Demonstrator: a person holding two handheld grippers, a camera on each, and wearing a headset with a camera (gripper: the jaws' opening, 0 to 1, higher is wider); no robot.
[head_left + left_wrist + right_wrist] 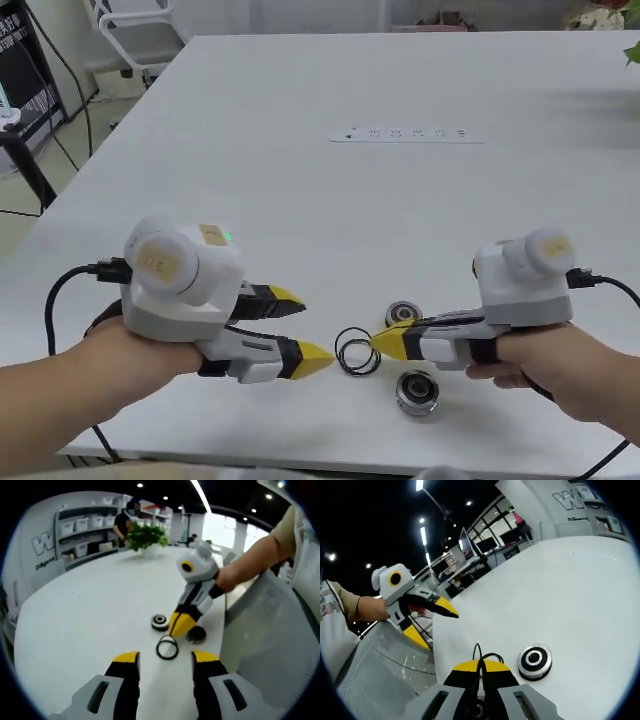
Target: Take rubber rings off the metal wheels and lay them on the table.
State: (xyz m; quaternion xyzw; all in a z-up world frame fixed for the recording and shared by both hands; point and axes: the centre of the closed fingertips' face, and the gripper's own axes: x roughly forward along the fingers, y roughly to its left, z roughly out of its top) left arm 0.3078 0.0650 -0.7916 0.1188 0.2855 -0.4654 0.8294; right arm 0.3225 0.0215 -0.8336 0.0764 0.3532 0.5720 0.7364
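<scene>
2 rubber rings (356,352) lie overlapped at the right gripper (378,343), jaws closed, apparently pinching 1: open low over the table to release. Left gripper (315,327) gapes wide, empty

Two thin black rubber rings (356,352) lie flat and overlapping on the white table (300,150), low in the middle of the head view. One silver metal wheel (403,314) lies just up and right of them. A second wheel (417,391) lies just below right, possibly already bare.
</scene>
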